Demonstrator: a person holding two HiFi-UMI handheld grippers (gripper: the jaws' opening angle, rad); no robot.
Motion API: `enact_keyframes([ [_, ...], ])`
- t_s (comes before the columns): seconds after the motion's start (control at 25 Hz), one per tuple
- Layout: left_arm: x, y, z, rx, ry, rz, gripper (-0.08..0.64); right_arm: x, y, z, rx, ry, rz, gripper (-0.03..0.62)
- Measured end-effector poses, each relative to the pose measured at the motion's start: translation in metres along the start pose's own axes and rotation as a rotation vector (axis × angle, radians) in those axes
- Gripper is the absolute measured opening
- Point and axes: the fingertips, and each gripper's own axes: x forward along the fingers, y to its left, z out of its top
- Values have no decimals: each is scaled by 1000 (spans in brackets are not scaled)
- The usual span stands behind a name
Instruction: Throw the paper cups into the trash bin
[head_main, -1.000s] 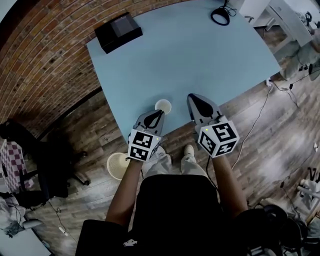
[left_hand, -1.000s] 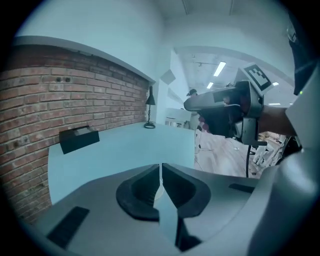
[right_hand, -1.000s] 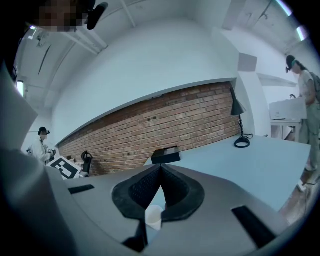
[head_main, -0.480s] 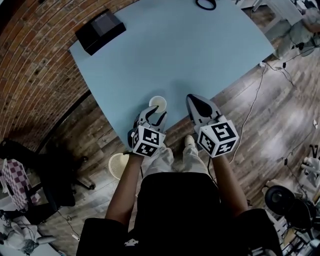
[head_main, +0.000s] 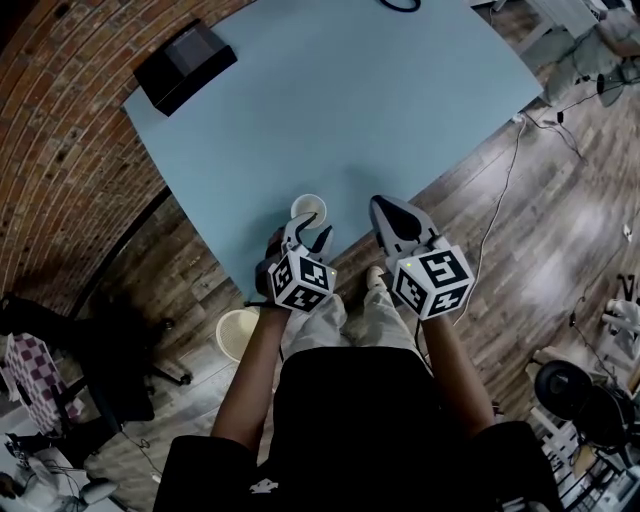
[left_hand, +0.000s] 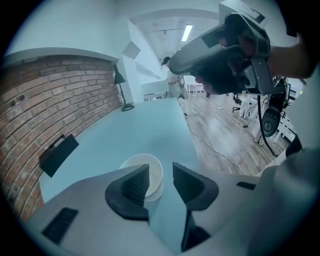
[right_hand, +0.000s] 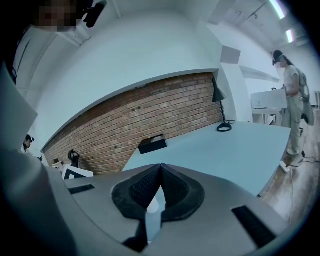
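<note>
A white paper cup (head_main: 309, 210) stands upright near the front edge of the light blue table (head_main: 340, 110). My left gripper (head_main: 307, 234) is just behind the cup, and its jaws are opening. In the left gripper view the cup (left_hand: 150, 164) sits just past the parted fingertips of the left gripper (left_hand: 161, 172), partly hidden by the left jaw, and no pad touches it. My right gripper (head_main: 385, 208) hovers to the cup's right over the table edge, shut and empty, as the right gripper (right_hand: 160, 168) also appears in its own view. A round white trash bin (head_main: 238, 333) stands on the floor by my left leg.
A black box (head_main: 186, 65) lies at the table's far left corner, and a black cable loop (head_main: 400, 4) at its far edge. A dark chair (head_main: 95, 345) stands on the wooden floor at the left, and cables run along the floor at the right (head_main: 505, 215). A brick wall (right_hand: 150, 117) borders the table.
The left gripper's jaws have gone from shut to spread apart, close behind the cup. The right gripper has stayed shut in about the same place.
</note>
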Motion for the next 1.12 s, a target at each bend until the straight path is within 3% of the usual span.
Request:
enact_keyframes([
  [0.28, 9, 4, -6, -18, 29, -4, 146, 3, -5, -4, 10, 9, 1, 5],
  [0.56, 8, 4, -4, -23, 14, 13, 35, 5, -5, -4, 7, 12, 13, 5],
  [1.12, -1, 3, 0, -67, -25, 16, 29, 8, 7, -3, -23, 21, 63, 5],
])
